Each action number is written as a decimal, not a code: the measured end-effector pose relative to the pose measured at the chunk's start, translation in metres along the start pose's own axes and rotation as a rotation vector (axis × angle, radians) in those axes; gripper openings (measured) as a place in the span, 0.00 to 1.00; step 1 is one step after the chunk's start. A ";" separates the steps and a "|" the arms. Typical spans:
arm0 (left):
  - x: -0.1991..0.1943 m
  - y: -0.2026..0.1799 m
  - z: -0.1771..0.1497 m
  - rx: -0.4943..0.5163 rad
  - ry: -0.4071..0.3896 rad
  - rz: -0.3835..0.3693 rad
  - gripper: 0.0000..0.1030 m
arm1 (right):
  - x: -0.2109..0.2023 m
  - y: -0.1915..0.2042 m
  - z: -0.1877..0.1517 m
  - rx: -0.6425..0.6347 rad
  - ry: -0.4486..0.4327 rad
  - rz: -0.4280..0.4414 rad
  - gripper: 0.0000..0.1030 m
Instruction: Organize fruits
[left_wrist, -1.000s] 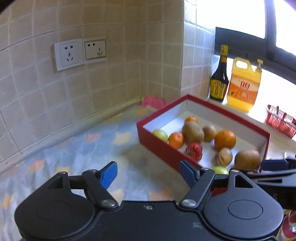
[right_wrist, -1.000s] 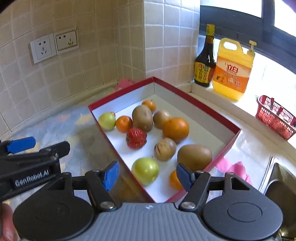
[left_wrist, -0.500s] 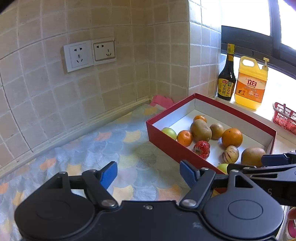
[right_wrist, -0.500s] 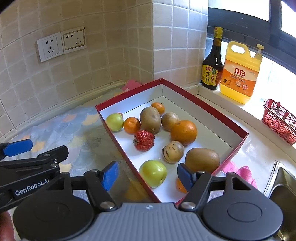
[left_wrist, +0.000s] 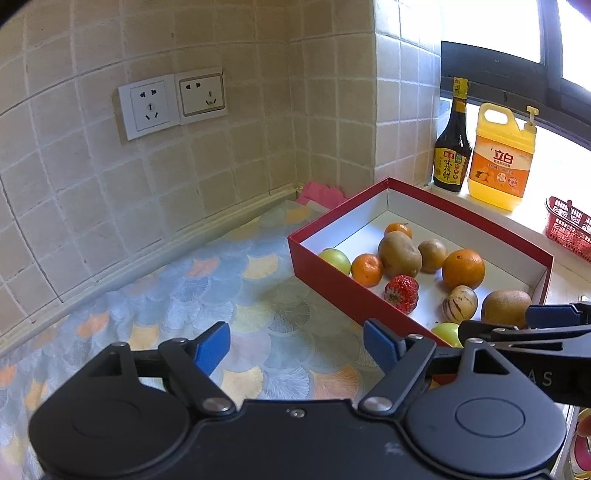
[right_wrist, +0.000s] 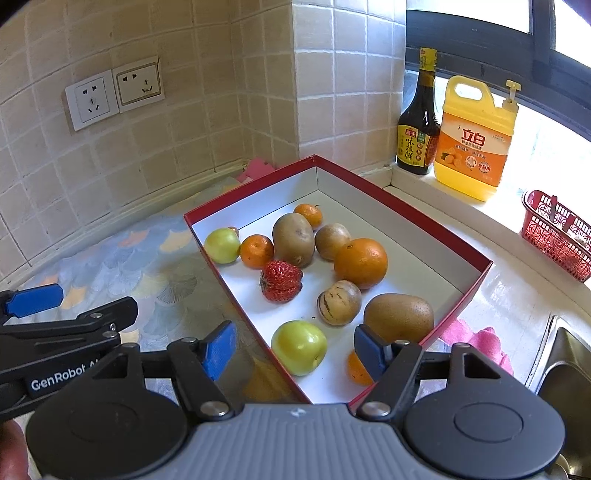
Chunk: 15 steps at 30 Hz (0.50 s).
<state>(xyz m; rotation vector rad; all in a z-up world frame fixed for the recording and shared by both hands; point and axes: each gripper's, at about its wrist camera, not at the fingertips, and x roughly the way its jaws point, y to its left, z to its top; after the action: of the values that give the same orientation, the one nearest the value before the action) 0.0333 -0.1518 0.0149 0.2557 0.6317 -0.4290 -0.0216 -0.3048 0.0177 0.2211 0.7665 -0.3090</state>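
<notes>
Your left gripper (left_wrist: 297, 347) hangs with its blue pads spread wide and nothing between them, over the patterned countertop (left_wrist: 207, 295) just left of the red box (left_wrist: 332, 286). Your right gripper (right_wrist: 295, 349) is just as wide and empty, poised above the near end of that box.

The fruit all lies on the box's white floor. A green apple (right_wrist: 299, 347) sits near the box's near corner, with a small orange (right_wrist: 356, 367) beside it, partly hidden behind your right pad. A kiwi (right_wrist: 399, 314) lies against the right wall, and a striped melon (right_wrist: 339, 302) sits just left of it. The strawberry (right_wrist: 281, 280) rests mid-floor; the large orange (right_wrist: 361, 263) lies toward the right wall. Along the left wall sit a second green apple (right_wrist: 222, 245) and a mandarin (right_wrist: 256, 251), touching.

On the window ledge stand a sauce bottle (right_wrist: 419, 122) and a yellow detergent jug (right_wrist: 476, 140)
</notes>
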 end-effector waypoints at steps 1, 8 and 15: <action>0.000 0.000 0.000 0.000 0.001 0.000 0.92 | 0.000 0.000 0.000 -0.001 -0.001 -0.002 0.70; 0.002 0.001 0.000 -0.004 0.003 0.002 0.92 | 0.001 0.000 0.000 0.000 0.002 0.001 0.70; 0.003 0.000 -0.001 -0.008 0.007 0.007 0.92 | 0.004 0.000 -0.001 0.003 0.009 -0.001 0.70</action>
<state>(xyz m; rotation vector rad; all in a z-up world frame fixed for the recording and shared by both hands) 0.0351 -0.1525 0.0123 0.2518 0.6393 -0.4192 -0.0196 -0.3049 0.0147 0.2251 0.7752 -0.3101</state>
